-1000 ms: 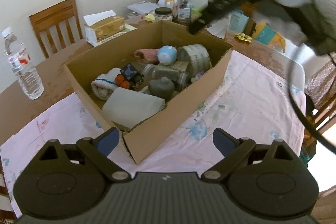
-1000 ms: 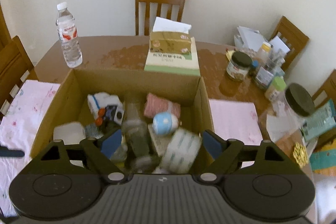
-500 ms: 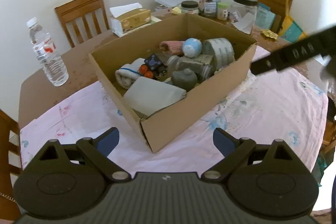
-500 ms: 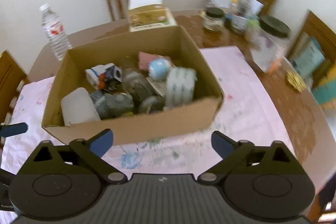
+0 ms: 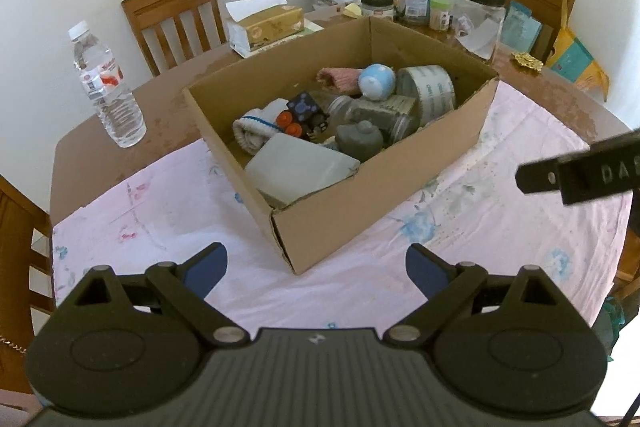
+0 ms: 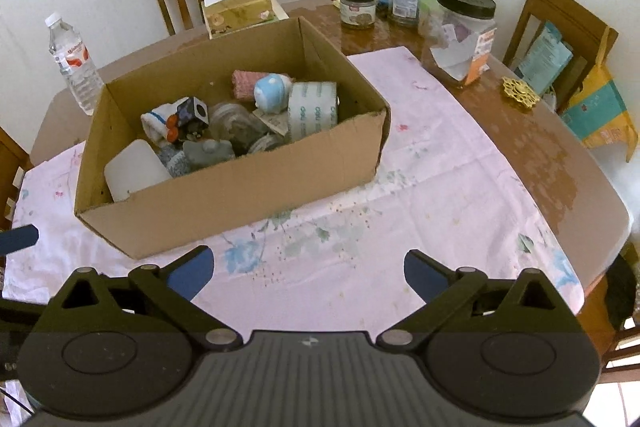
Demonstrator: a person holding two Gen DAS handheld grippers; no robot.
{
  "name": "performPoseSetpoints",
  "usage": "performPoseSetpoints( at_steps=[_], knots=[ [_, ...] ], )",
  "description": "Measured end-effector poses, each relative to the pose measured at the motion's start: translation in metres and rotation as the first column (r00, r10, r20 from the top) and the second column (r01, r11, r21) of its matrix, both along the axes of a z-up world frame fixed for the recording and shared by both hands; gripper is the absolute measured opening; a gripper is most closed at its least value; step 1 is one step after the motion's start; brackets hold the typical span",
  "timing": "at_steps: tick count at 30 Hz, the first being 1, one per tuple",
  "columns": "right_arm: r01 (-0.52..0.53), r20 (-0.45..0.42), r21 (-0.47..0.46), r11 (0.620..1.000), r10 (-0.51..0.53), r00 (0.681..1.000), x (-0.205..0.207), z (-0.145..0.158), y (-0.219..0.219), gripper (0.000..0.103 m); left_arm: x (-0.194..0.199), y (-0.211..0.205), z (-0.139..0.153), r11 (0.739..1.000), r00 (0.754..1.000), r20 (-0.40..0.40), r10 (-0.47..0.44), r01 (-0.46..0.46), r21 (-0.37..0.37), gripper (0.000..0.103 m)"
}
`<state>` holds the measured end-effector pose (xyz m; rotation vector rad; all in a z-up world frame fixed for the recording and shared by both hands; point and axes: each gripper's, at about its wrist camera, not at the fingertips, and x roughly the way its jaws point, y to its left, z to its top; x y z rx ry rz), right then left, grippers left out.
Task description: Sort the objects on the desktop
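An open cardboard box [image 5: 380, 187] [image 6: 224, 203] stands on the pink flowered cloth [image 5: 500, 219] [image 6: 420, 187]. Inside lie a tape roll [image 5: 430, 89] [image 6: 314, 107], a blue-and-white ball [image 5: 376, 81] [image 6: 270, 93], a pink cloth roll [image 5: 338, 79], a rolled white sock [image 5: 256, 127], a dark cube with orange caps [image 5: 306, 111], a grey lump [image 5: 358, 139] and a pale flat pad [image 5: 300, 171] [image 6: 134, 169]. My left gripper [image 5: 316, 267] hangs open over the cloth before the box's near corner. My right gripper [image 6: 308, 269] is wide open, empty, in front of the box.
A water bottle [image 5: 108, 87] [image 6: 74, 65] stands left on the wooden table. A tissue box [image 5: 264, 25] [image 6: 238, 11], jars [image 6: 460, 35] and clutter crowd the far side. Wooden chairs [image 5: 174, 15] ring the table. A black part of the other gripper [image 5: 580, 175] shows at the right.
My right gripper opened wide and drew back from above the box to the cloth in front of it. In the left view it swung from the upper frame down to the right edge.
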<state>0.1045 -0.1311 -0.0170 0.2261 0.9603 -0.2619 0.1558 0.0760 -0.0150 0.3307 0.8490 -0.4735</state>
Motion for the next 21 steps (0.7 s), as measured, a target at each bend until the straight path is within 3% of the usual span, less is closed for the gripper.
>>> performPoseSetpoints(
  at_steps=[10, 15, 21],
  knots=[
    [0.026, 0.003, -0.022, 0.999, -0.026, 1.000, -0.013, 0.008, 0.003, 0.103, 0.001, -0.005, 0.012, 1.000, 0.999, -0.032, 0.000, -0.001, -0.024, 0.096],
    [0.029, 0.012, -0.026, 0.999, -0.029, 1.000, -0.014, 0.012, 0.004, 0.103, 0.006, -0.001, 0.010, 0.997, 0.995, -0.102, 0.001, -0.008, -0.071, 0.096],
    [0.012, 0.014, -0.032, 0.999, -0.012, 1.000, -0.013, 0.015, 0.008, 0.103, 0.007, 0.003, 0.010, 0.997, 0.994, -0.108, 0.019, -0.028, -0.079, 0.096]
  ],
)
